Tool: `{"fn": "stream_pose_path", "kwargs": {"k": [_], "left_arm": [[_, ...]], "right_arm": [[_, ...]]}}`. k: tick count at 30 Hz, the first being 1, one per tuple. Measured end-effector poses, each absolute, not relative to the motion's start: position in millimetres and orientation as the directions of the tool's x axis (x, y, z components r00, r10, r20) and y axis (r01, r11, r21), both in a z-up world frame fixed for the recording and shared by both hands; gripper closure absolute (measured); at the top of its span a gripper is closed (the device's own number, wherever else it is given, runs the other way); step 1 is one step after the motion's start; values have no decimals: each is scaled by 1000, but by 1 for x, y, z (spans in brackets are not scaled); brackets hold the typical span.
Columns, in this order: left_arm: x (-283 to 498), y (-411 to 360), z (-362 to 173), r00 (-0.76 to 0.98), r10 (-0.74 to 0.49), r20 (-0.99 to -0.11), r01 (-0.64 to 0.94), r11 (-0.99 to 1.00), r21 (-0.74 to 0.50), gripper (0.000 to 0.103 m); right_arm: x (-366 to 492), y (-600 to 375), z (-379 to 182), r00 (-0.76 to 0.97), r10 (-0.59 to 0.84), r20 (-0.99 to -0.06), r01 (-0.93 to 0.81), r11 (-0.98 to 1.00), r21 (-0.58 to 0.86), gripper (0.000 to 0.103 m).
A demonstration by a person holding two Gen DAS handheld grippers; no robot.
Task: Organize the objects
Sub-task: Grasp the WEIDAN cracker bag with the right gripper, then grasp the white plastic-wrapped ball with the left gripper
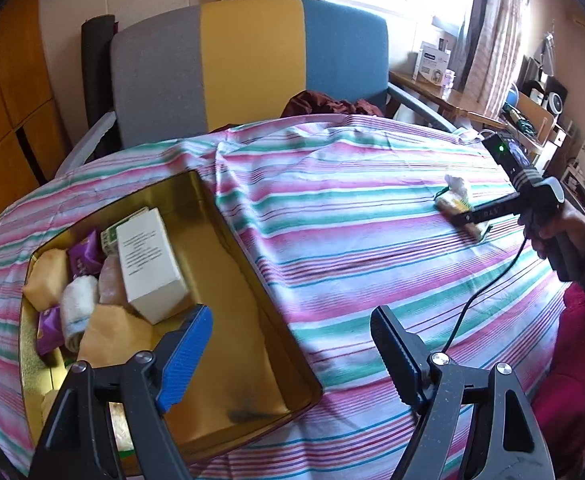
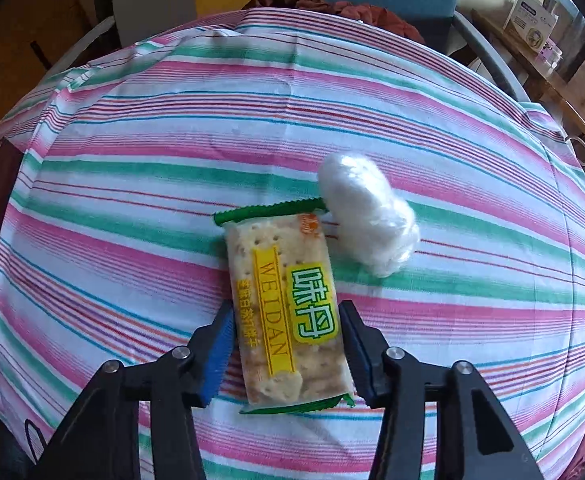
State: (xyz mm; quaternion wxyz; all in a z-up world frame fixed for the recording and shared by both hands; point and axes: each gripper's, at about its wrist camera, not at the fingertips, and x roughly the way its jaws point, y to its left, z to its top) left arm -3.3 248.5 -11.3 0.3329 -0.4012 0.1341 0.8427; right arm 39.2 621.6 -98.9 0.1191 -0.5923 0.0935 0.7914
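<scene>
A cracker packet (image 2: 288, 304) with green ends and a yellow label lies on the striped cloth. My right gripper (image 2: 286, 350) has its jaws on both sides of the packet's near half, touching its edges. A white plastic-wrapped lump (image 2: 368, 216) lies just beyond it on the right. In the left wrist view the right gripper (image 1: 474, 220), packet (image 1: 454, 204) and lump (image 1: 457, 184) show at far right. My left gripper (image 1: 292, 344) is open and empty above the near edge of a gold tin (image 1: 228, 280) holding a white box (image 1: 148, 264) and several wrapped items.
The table is covered by a pink, green and white striped cloth (image 1: 352, 208). A grey, yellow and blue chair (image 1: 248, 60) stands behind it. A black cable (image 1: 488, 284) runs from the right gripper across the cloth. A cluttered wooden desk (image 1: 452, 96) stands at the right.
</scene>
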Motion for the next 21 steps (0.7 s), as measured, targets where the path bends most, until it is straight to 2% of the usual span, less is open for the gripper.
{"fn": "stream_pose_path", "kwargs": {"k": [4,9,16,21], "left_arm": [[-2,261,-3,-452,481,-751,-691,-721,-46,21],[-3,291,5,-422,515,-746,-735,-676,-51,21],[-2,349,8,-355,557,-751,-798,-599,-68,21],[-4,388,2,-300,562,-771,-823,-562,-89,21]], "right_arm": [[68,599,-98,-220,69,-973,-259,-966,-10,55],[106,595,-96,-191,11,-981,-316,-947,51,54],[132,645,-93,-189,135,-973,-626,-780,13,54],[161,674,-90,-251,155,-955,-752,-652,92,54]]}}
